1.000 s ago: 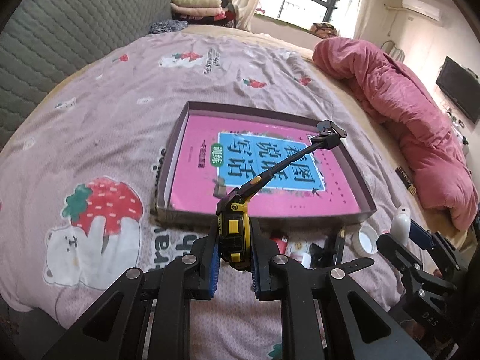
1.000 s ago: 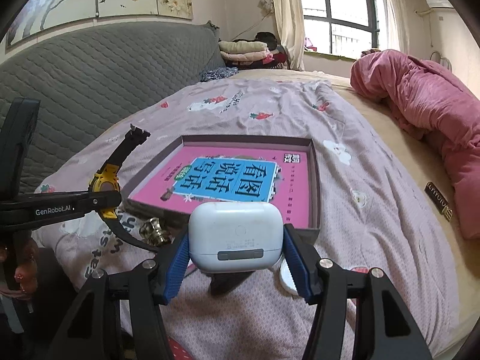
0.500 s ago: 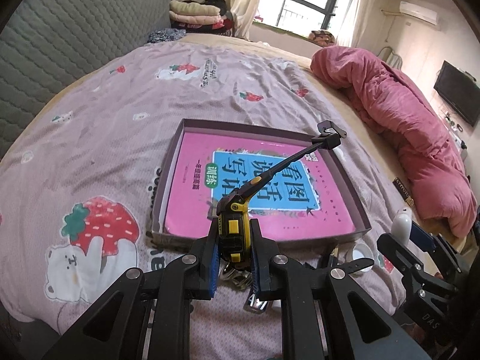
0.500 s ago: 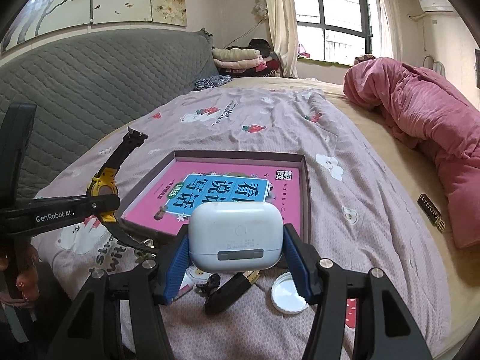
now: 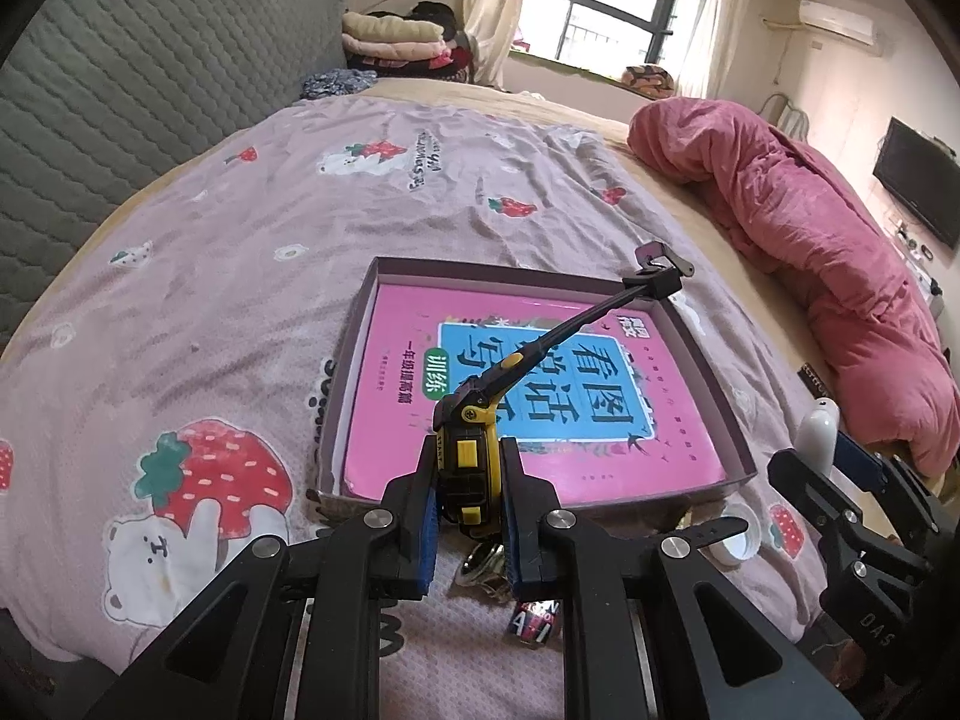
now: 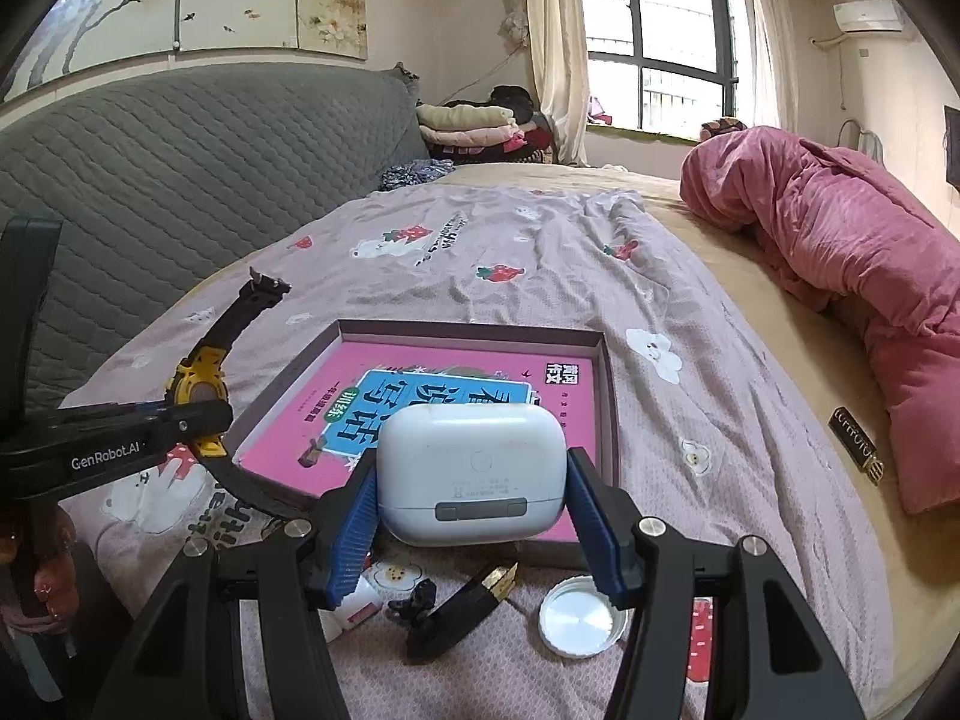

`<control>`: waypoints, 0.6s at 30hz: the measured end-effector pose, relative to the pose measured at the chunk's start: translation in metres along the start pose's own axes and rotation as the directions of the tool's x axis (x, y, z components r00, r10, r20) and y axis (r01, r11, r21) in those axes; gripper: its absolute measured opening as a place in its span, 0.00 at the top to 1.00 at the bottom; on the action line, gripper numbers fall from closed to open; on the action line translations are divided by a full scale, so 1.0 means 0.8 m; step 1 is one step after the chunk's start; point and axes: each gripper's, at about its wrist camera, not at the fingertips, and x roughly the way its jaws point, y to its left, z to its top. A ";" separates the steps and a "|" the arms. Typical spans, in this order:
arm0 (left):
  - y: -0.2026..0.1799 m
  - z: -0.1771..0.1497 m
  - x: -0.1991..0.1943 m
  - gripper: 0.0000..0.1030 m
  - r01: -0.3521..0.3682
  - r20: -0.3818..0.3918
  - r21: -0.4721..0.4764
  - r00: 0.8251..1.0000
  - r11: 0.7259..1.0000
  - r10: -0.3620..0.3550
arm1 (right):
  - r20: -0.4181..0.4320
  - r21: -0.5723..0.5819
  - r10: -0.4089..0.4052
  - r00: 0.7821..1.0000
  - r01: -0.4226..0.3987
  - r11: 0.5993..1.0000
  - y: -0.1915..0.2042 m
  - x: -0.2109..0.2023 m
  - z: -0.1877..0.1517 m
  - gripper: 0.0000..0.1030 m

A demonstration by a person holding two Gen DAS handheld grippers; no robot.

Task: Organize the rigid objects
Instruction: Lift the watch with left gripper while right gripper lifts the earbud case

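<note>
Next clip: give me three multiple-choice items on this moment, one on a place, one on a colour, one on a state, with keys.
1. Where does the pink book lie?
A. inside the shallow box
B. on the pink quilt
C. on the floor

2. What colour is the earbud case?
A. black
B. white
C. yellow

3. What is the left tool doing?
A. standing open and empty
B. shut on a bottle cap
C. shut on the watch

Key: 1 A, the box walls frame the book on all sides. 2 B, the case between the right tool's pads is plain white. 3 C, the yellow-and-black watch sits clamped between the left pads, its strap sticking out over the box.
</note>
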 end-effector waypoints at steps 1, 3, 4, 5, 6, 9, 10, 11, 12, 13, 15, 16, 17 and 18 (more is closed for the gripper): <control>0.002 0.001 0.001 0.83 -0.006 0.004 -0.003 1.000 1.000 0.007 | -0.002 0.002 -0.004 1.000 0.004 1.000 -0.001 0.001 0.000 0.43; 0.006 0.004 0.002 0.83 -0.012 0.013 -0.017 1.000 1.000 0.013 | -0.007 0.006 -0.010 1.000 0.010 1.000 -0.002 0.004 0.001 0.43; 0.008 0.005 0.002 0.83 -0.013 0.015 -0.023 1.000 1.000 0.014 | -0.008 0.010 -0.014 1.000 0.015 1.000 -0.004 0.005 0.001 0.43; 0.011 0.007 0.004 0.83 -0.018 0.019 -0.033 1.000 0.999 0.019 | -0.010 0.012 -0.017 1.000 0.017 1.000 -0.004 0.005 0.001 0.43; 0.012 0.008 0.005 0.83 -0.022 0.019 -0.038 1.000 0.999 0.022 | -0.013 0.015 -0.020 1.000 0.021 1.000 -0.006 0.006 0.001 0.43; 0.017 0.012 0.013 0.83 -0.030 0.018 -0.058 0.999 0.998 0.031 | -0.020 0.022 -0.027 0.999 0.028 0.999 -0.009 0.010 0.002 0.43; 0.017 0.013 0.016 0.83 -0.034 0.018 -0.063 0.999 0.997 0.035 | -0.021 0.022 -0.030 0.999 0.031 0.999 -0.010 0.011 0.002 0.43; 0.018 0.015 0.019 0.83 -0.037 0.014 -0.066 0.999 0.997 0.038 | -0.021 0.022 -0.033 0.999 0.034 0.999 -0.010 0.012 0.003 0.43; 0.019 0.016 0.022 0.83 -0.038 0.012 -0.070 0.999 0.997 0.039 | -0.022 0.021 -0.035 0.999 0.035 0.999 -0.011 0.013 0.003 0.43; 0.019 0.016 0.025 0.83 -0.043 0.011 -0.072 0.999 0.996 0.043 | -0.022 0.020 -0.036 0.999 0.036 0.999 -0.011 0.013 0.004 0.43; 0.021 0.018 0.031 0.83 -0.056 0.004 -0.078 0.998 0.995 0.056 | -0.023 0.018 -0.039 0.999 0.040 0.999 -0.012 0.016 0.004 0.43; 0.022 0.020 0.035 0.83 -0.058 -0.001 -0.084 0.998 0.995 0.059 | -0.025 0.019 -0.040 0.999 0.041 0.999 -0.011 0.016 0.004 0.43; 0.024 0.022 0.041 0.83 -0.067 -0.009 -0.085 0.998 0.994 0.067 | -0.025 0.020 -0.042 0.999 0.043 0.999 -0.012 0.017 0.005 0.43; 0.024 0.024 0.046 0.83 -0.075 -0.014 -0.084 0.997 0.994 0.074 | -0.026 0.022 -0.043 0.999 0.044 0.999 -0.013 0.018 0.005 0.43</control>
